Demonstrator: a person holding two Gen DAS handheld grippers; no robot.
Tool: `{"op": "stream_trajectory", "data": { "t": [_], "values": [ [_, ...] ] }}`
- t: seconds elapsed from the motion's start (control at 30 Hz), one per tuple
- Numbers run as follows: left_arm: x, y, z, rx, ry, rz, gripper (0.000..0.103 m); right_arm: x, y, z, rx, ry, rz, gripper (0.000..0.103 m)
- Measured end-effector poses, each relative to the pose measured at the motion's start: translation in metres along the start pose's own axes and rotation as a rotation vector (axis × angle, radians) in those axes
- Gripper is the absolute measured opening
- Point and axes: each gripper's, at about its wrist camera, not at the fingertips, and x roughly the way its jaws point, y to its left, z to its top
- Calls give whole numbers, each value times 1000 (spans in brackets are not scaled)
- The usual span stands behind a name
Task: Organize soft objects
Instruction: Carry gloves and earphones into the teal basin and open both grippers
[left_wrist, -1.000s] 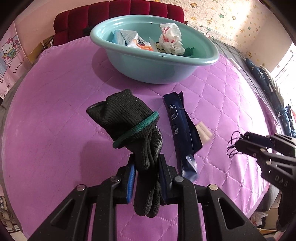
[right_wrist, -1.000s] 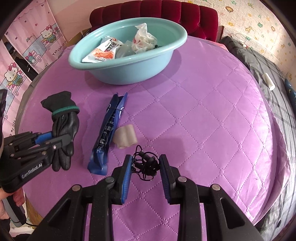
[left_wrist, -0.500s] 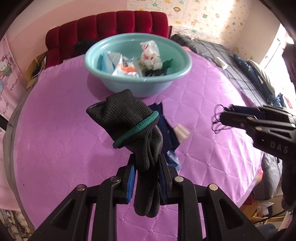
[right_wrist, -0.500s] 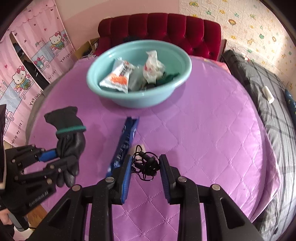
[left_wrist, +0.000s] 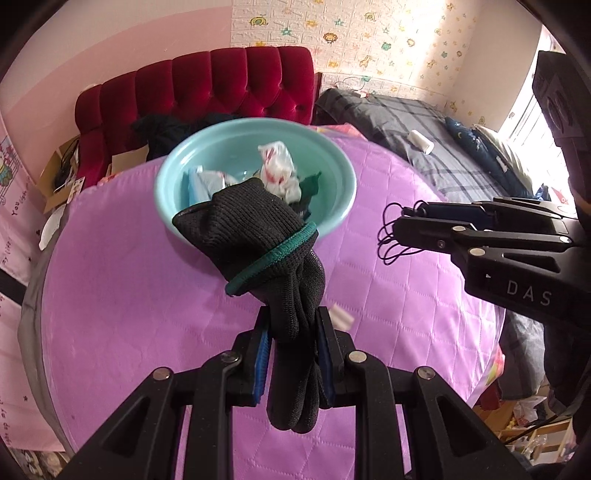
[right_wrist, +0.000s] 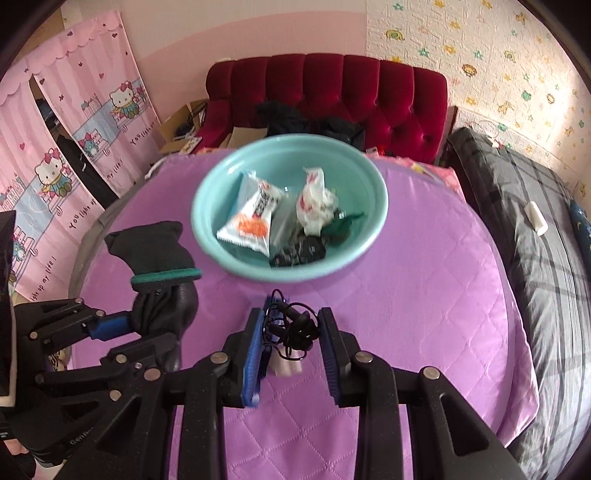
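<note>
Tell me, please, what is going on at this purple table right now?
A person is tidying soft things into the teal basin with a handheld gripper in each hand. The left gripper is shut on a black glove, held in the air in front of the basin. The right gripper holds a tangled black cord above the purple quilted cover. The basin already contains a snack packet, a crumpled white bag and some dark items.
</note>
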Motion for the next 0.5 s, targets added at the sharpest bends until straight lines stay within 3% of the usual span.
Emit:
{"op": "stream_trajectory", "data": {
  "t": [0.5],
  "values": [
    [37, 22, 73, 40, -13, 15, 25, 38, -18, 81, 17, -46, 11, 31]
  ]
}}
